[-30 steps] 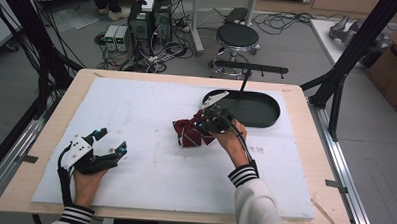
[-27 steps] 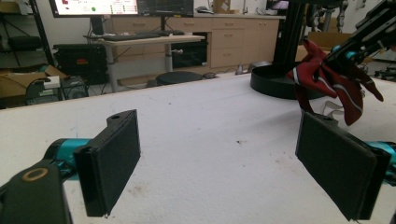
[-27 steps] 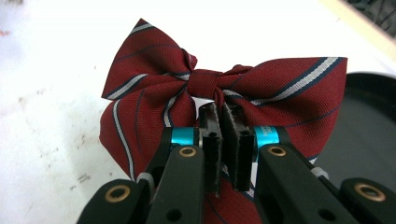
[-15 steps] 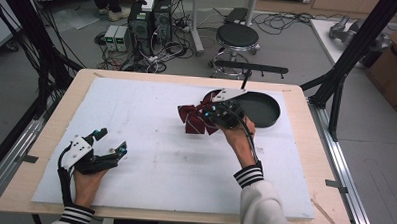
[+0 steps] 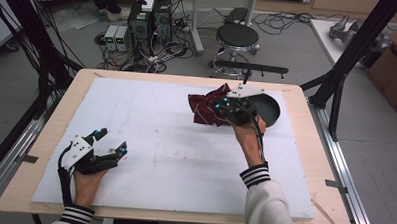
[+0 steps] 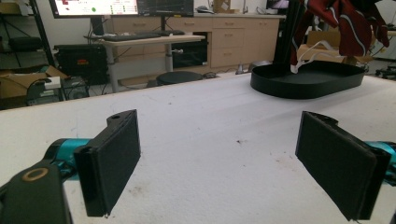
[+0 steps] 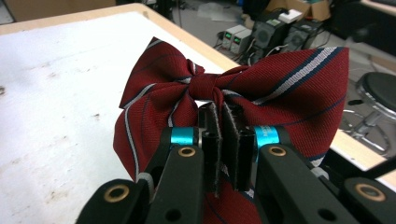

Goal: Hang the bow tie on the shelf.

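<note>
Bow tie (image 7: 233,93) pinched btwn R jaws.

Even indoor light, soft shadows, blurry backgrounds

No text, label or number can be read.

A wooden table (image 5: 305,146) is covered almost edge to edge by a white sheet (image 5: 175,141), which is marked with small dark specks. A shallow black oval tray (image 5: 272,110) is set on the sheet near the far right corner. A thin pale strip, possibly tape, is seen on the bare wood at the near right edge.
</note>
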A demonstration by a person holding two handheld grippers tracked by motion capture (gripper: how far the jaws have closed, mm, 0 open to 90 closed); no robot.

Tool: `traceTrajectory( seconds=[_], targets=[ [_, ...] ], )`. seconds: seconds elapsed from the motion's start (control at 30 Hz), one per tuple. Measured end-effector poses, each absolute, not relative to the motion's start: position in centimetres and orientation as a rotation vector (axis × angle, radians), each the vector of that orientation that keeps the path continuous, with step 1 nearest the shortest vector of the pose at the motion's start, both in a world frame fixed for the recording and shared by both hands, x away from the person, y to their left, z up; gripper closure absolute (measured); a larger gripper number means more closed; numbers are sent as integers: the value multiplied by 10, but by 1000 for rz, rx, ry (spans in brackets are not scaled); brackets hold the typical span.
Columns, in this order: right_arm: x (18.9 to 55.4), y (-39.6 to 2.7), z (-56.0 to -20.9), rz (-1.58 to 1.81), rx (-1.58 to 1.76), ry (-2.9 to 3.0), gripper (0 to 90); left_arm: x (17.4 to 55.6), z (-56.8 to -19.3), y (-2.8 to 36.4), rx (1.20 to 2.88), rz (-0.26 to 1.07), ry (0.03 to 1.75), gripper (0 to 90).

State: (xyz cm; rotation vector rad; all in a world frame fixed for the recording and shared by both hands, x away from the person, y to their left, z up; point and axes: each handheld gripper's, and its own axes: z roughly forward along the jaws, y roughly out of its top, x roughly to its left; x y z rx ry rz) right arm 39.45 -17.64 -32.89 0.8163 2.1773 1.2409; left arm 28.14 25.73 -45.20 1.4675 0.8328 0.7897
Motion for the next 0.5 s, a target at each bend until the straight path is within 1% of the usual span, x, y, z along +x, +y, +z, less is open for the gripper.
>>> traceTrajectory(
  seconds=[0.27,0.5],
  targets=[
    [393,-194,-319,1289,842,2083,857,282,-452,257,1468,789,833,144],
    [396,-208,-317,1313,883,2030,857,282,-452,257,1471,787,834,144]
  ],
)
